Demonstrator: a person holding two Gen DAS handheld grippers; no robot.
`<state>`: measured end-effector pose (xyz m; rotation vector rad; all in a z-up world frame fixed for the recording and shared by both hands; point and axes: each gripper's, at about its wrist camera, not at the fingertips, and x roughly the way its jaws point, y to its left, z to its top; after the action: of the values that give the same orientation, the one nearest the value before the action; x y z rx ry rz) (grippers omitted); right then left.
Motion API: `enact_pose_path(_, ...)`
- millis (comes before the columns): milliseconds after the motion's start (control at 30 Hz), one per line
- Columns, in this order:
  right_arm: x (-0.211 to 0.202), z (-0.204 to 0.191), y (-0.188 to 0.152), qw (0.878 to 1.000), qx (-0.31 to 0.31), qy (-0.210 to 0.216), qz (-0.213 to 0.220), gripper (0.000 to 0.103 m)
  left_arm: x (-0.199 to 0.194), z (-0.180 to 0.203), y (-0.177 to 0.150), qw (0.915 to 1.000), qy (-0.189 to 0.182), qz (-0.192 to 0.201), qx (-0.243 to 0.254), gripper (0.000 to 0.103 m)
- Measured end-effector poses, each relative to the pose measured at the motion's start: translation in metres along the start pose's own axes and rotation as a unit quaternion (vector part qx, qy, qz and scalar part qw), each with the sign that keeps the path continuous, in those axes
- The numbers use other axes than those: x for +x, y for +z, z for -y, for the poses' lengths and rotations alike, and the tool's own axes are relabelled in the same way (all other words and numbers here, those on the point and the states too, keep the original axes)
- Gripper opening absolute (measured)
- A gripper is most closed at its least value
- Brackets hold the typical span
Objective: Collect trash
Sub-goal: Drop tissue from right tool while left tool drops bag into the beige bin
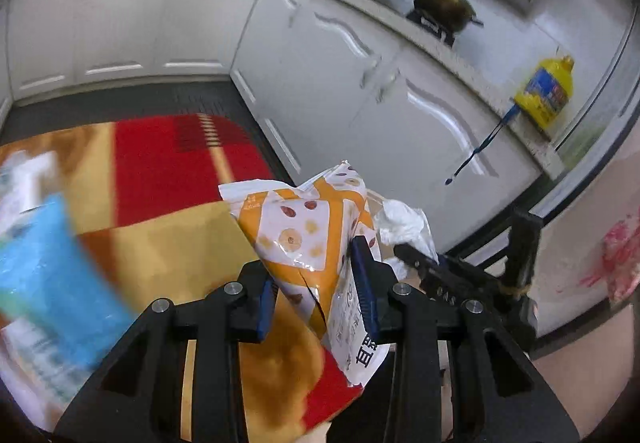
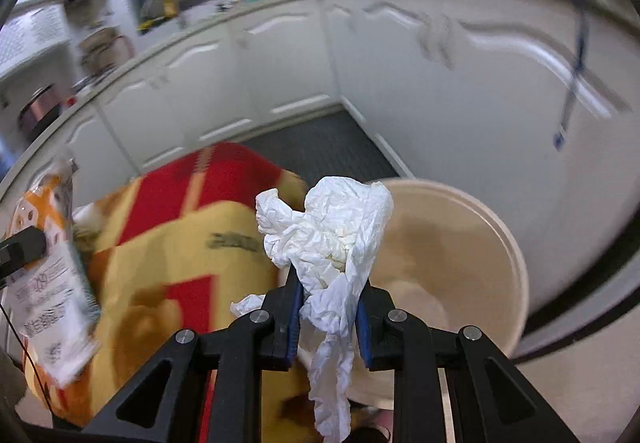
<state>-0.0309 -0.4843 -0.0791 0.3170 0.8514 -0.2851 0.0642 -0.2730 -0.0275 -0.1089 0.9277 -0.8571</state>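
L gripper (image 1: 316, 289) clamps snack bag (image 1: 304, 227) | R gripper (image 2: 328, 307) clamps tissue (image 2: 324, 235)

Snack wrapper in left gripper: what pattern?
Orange and white with nut and ring prints on the snack wrapper; left wrist view.

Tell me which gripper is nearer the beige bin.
Right. The right gripper, shut on a crumpled tissue, hangs at the bin rim. The left gripper, shut on a snack bag, is farther off, over the rug.

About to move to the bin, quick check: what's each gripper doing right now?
Left gripper: closed on the orange-and-white snack bag.
Right gripper: closed on the crumpled white tissue, above the beige bin.
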Motion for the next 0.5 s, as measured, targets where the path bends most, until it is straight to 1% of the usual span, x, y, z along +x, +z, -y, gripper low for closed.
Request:
enact_pose_path(133,0.014,0.029,-0.001,0.999,0.023,-0.019,-0.015,0.022,0.052,0.015,0.002,0.9997,0.01,-0.022,-0.005,0.033)
enact_pose_path(167,0.017,0.032,0.0,0.999,0.028,-0.02,-0.017,0.025,0.063,0.017,0.003,0.9996,0.01,-0.026,-0.007,0.036)
enact_pose_path(200,0.019,0.037,0.002,0.999,0.034,-0.024,-0.019,0.04,0.072,0.019,0.004,0.9996,0.006,-0.028,-0.01,0.038)
enact_pose_path(233,0.021,0.04,0.001,0.999,0.038,-0.028,-0.018,0.059,0.079,0.017,0.004,0.9995,0.0,-0.03,-0.014,0.05)
enact_pose_path(267,0.02,0.04,0.001,0.999,0.041,-0.028,-0.015,0.067,0.085,0.016,0.004,0.9993,-0.009,-0.031,-0.021,0.064)
enact_pose_path(300,0.019,0.042,0.002,0.999,0.045,-0.026,-0.01,0.075,0.089,0.014,0.004,0.9989,-0.016,-0.031,-0.03,0.068)
enact_pose_path(367,0.015,0.046,-0.002,0.999,0.046,-0.028,-0.003,0.075,0.092,0.012,0.003,0.9985,-0.02,-0.034,-0.038,0.068)
enact_pose_path(500,0.015,0.045,-0.007,0.999,0.046,-0.022,-0.007,0.075,0.083,0.018,0.0,0.9993,-0.007,-0.031,-0.02,0.068)
